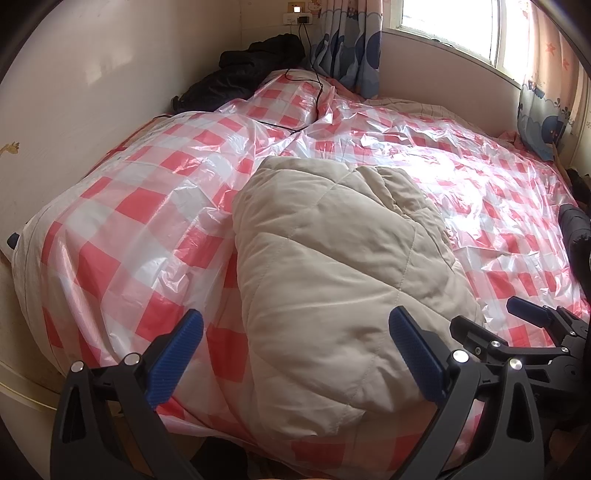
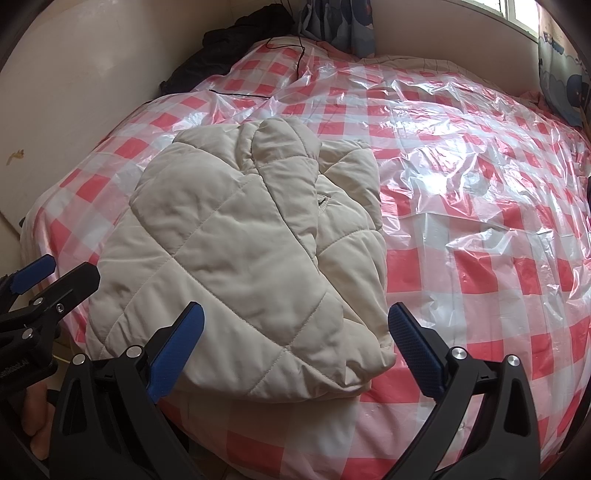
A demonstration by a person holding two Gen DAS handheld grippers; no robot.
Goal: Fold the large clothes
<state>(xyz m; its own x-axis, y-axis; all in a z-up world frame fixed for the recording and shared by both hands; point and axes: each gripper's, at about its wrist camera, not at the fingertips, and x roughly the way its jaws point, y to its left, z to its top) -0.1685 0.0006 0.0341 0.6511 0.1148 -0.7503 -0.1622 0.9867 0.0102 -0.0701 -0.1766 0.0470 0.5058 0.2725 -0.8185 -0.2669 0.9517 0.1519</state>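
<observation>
On the bed (image 2: 480, 258), over a red-and-white checked plastic sheet (image 1: 129, 229), a beige quilted puffer jacket (image 2: 236, 251), folded into a thick bundle near the front edge, left of the middle, one sleeve laid along its top. Left gripper (image 1: 295, 350) low at the near edge, jaws wide apart, holding nothing; blue pads (image 1: 415, 354) standing to either side of the jacket's near end, the right pad close against the fabric, contact too close to call. Right gripper (image 2: 295, 350) likewise spread wide and empty, its left pad in front of the jacket's lower hem, its right pad just off the bundle's near right corner, over the checked sheet. Each gripper caught in the other's view: the right one at the far right edge of the left wrist view (image 1: 535, 325), the left one at the far left edge of the right wrist view (image 2: 44, 288), both with jaws apart. Fingers of a hand (image 2: 37, 424) visible below the left gripper. Further back, a heap of black clothing (image 1: 240, 74) against the wall, a black cable (image 1: 306, 92) trailing down from a wall socket (image 1: 299, 18) onto the sheet, blue patterned curtains (image 1: 347, 48), and a bright window (image 1: 450, 22) at the upper right.
</observation>
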